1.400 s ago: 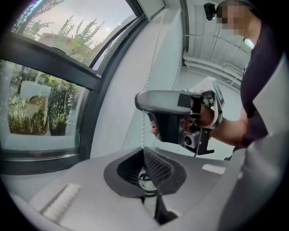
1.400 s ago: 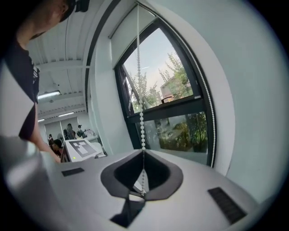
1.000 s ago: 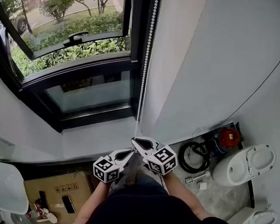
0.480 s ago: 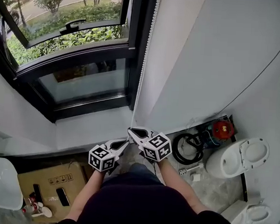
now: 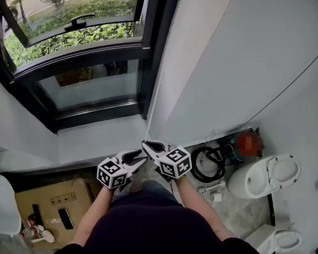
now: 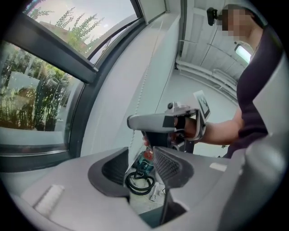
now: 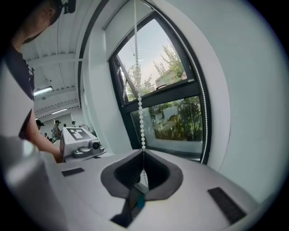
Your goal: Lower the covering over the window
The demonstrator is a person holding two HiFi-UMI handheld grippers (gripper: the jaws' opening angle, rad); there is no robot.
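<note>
A white bead chain point(image 5: 157, 86) hangs down the wall beside the dark-framed window point(image 5: 88, 55). My right gripper point(image 5: 146, 145) is shut on the chain's lower end; in the right gripper view the beads point(image 7: 141, 113) run straight down into its closed jaws point(image 7: 144, 155). My left gripper point(image 5: 138, 158) sits just below and left of the right one. Its jaws are opening, and nothing lies between them point(image 6: 142, 164). The left gripper view shows the right gripper point(image 6: 151, 122) close ahead, with the chain point(image 6: 144, 85) above it. No blind shows over the glass.
A white sill point(image 5: 88, 146) runs under the window. On the floor to the right lie a black cable coil point(image 5: 205, 163), a red device point(image 5: 248, 142) and a white toilet point(image 5: 263, 176). A cardboard box point(image 5: 52, 206) sits at the lower left.
The left gripper's jaws have parted; they were shut before. Both grippers have shifted slightly left and up in the head view, the right one still shut on the chain.
</note>
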